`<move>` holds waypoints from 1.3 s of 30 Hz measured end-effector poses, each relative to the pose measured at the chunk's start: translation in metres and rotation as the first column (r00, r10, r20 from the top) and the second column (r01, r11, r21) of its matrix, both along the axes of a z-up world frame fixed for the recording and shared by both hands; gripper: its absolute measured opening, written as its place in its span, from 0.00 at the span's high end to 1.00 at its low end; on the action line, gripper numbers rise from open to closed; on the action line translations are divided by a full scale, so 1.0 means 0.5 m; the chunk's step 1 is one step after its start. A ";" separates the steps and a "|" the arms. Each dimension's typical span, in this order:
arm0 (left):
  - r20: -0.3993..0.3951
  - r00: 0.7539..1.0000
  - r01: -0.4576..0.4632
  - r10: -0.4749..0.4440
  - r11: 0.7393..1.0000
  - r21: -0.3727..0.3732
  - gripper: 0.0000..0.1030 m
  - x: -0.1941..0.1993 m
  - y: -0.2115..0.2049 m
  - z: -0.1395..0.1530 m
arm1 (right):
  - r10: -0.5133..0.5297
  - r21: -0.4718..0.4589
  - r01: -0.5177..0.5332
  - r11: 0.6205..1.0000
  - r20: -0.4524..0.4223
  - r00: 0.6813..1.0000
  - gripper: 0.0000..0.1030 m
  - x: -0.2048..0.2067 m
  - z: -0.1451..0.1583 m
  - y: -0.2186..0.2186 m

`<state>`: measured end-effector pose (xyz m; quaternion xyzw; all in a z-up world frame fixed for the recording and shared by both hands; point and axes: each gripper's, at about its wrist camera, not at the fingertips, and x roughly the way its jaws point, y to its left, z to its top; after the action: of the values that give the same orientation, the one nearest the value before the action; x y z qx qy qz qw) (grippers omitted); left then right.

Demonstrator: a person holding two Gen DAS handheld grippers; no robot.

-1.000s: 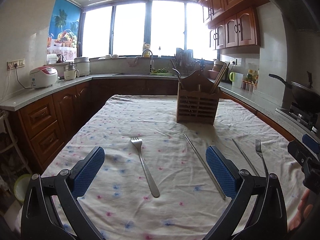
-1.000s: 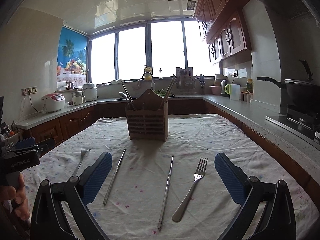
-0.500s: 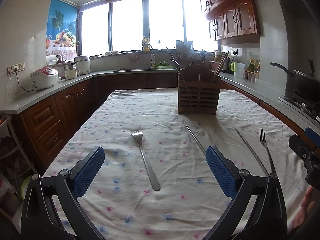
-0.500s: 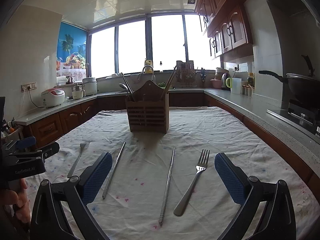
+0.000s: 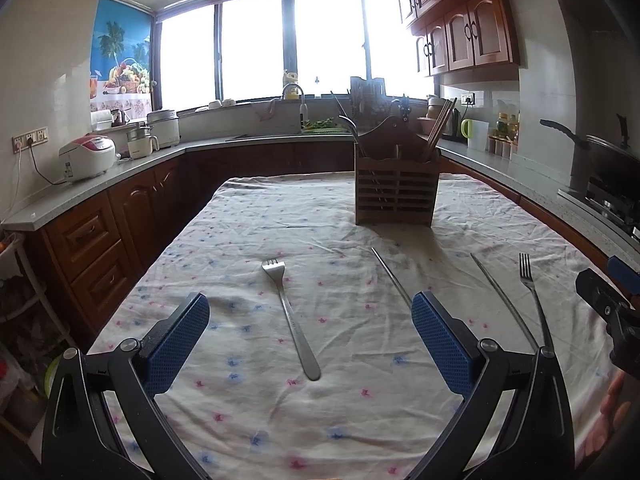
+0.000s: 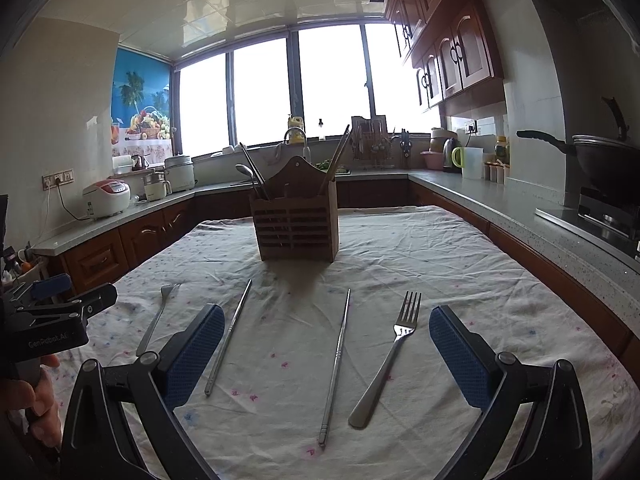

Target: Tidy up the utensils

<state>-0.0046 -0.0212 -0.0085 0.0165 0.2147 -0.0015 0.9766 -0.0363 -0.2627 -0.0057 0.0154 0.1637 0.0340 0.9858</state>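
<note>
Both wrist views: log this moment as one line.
left gripper: open, above left fork | right gripper: open, empty | on cloth: two forks, two chopsticks | wooden holder: upright

Premises: a home kitchen. Evidence: dark wooden wall cabinets (image 5: 460,36) at upper right; grey countertop (image 5: 100,184) along the left and back over matching drawers; rice cooker (image 5: 87,156) plugged in at left; sink tap (image 5: 294,94) below the wide window (image 5: 256,44) at centre; wok (image 6: 600,156) on a stove at right; table under a floral cloth (image 5: 320,320) in the foreground.
</note>
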 end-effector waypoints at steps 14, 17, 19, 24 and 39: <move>-0.001 1.000 -0.003 0.003 1.000 -0.001 0.00 0.003 0.002 0.000 | 0.012 0.001 -0.012 1.000 0.005 1.000 0.00 0.000 0.003 0.005; 0.000 1.000 -0.001 0.001 1.000 0.000 0.00 0.004 0.002 0.001 | 0.015 0.002 -0.015 1.000 0.007 1.000 0.00 0.000 0.004 0.007; 0.003 1.000 0.000 0.000 1.000 0.003 0.00 0.003 0.002 0.001 | 0.017 0.002 -0.017 1.000 0.007 1.000 0.00 0.000 0.005 0.008; 0.004 1.000 0.004 -0.004 1.000 0.005 0.00 0.002 0.001 0.001 | 0.023 0.000 -0.023 1.000 0.007 1.000 0.00 0.001 0.007 0.010; 0.023 1.000 0.012 -0.013 1.000 0.017 0.00 -0.005 -0.002 0.005 | 0.029 0.011 -0.029 1.000 0.013 0.999 0.00 -0.003 0.011 0.012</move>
<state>-0.0070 -0.0221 -0.0059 0.0261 0.2033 -0.0057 0.9788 -0.0379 -0.2569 -0.0002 0.0181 0.1574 0.0493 0.9861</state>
